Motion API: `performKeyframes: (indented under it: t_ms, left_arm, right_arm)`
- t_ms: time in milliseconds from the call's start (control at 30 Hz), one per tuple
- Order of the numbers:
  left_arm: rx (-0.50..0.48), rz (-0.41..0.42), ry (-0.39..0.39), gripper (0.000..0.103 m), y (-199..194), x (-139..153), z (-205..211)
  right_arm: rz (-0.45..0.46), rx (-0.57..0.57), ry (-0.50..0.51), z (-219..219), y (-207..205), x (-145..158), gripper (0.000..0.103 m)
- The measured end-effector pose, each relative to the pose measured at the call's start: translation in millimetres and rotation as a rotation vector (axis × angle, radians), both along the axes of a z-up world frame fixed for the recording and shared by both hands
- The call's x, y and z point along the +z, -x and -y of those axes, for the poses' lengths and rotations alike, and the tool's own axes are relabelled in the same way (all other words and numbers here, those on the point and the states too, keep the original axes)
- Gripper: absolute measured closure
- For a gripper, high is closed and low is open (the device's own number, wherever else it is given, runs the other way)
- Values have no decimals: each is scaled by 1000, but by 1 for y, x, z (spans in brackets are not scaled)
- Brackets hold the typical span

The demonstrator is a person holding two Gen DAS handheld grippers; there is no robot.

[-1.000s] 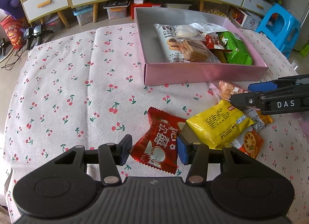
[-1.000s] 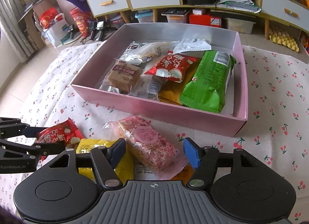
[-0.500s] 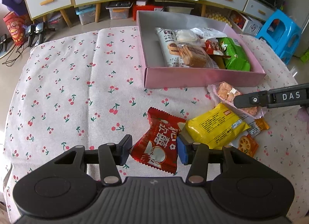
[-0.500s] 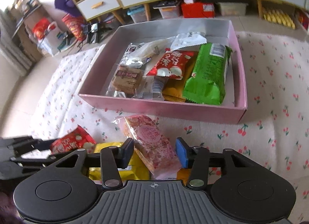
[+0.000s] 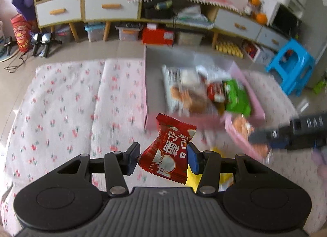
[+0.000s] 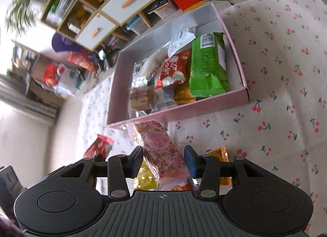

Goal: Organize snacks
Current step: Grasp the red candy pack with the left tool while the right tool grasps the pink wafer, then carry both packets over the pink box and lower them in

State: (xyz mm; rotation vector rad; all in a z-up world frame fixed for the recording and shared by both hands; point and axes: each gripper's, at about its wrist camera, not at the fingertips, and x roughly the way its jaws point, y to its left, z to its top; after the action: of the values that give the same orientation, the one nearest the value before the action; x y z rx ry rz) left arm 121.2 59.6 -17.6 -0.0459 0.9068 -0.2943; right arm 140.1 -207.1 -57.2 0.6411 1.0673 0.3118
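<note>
the left gripper [image 5: 163,160] points steeply down over the cherry-print cloth [image 5: 67,114], its jaws narrowed onto a red snack packet [image 5: 168,151] that hangs pinched between the pads, clear of the cloth. a second ago the same packet lay flat on the cloth between these jaws; now it is lifted, and its top edge overlaps the near wall of the pink box [image 5: 145,93] in the left wrist view. that view is blurred.

the right gripper [image 6: 163,161] also points down and is rolled, so the room leans hard in its view. its jaws are closing on a pink-wrapped snack bar [image 6: 163,155] whose sides already meet both pads. a second ago the jaws stood much wider around this bar as it lay on the other packets; now the bar is raised, its far end overlapping the box's near wall.

the left wrist view alone shows the right gripper from the side, a dark shape at the right edge with the bar sticking out towards the box, and a blue stool [image 5: 292,67] beyond. the right wrist view alone shows the box contents sharply: a green packet [image 6: 208,65], a second red packet [image 6: 175,71] and a brown biscuit pack [image 6: 142,97], plus an orange packet [image 6: 220,155] on the cloth under the gripper.
</note>
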Motion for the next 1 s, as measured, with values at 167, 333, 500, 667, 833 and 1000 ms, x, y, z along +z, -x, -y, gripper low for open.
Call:
performKeyframes:
  t_ms: [167,333,500,667,833,1000]
  left_arm:
    - [17,69,-11,58,-34,7,16]
    - [35,92,-3,58,-68,3,30]
    - [79,89,5,57,-92,-3,36]
    - [128,82,39,56,-110,-9,35]
    - [133,106,11,46,-110,-12,35]
    - [138,79,52,37,-94,-15,25]
  right_arm:
    - [-11,-53,-81,12,-1,1,60]
    - [-8,-92,-110,24,-4,4,60]
    - [7,-134,-143,35,-5,8,60]
    - [13,-152,-175,38,-9,7,66]
    - [23,-152,-174,35,-13,5,66]
    - [14,-140,-152,32,-16,0,66]
